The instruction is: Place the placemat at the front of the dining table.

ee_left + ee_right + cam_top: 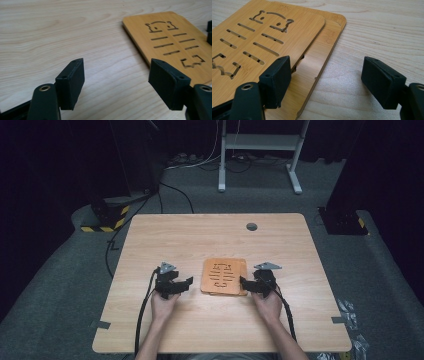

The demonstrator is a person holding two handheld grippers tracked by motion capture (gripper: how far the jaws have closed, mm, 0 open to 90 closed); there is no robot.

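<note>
Boards, bamboo, two, stacked: top board [223,274] with cut-out slots lies slightly askew on lower board [322,52], whose edge shows past it. Location: middle of wooden surface [190,235], between both hands. Left gripper [181,285]: jaws apart, empty, just beside the stack's left edge, apart from it. Right gripper [248,285]: jaws apart, empty, at the stack's right edge, one jaw over the boards. Progress: judged early; nothing gripped, stack not yet lifted or separated.
</note>
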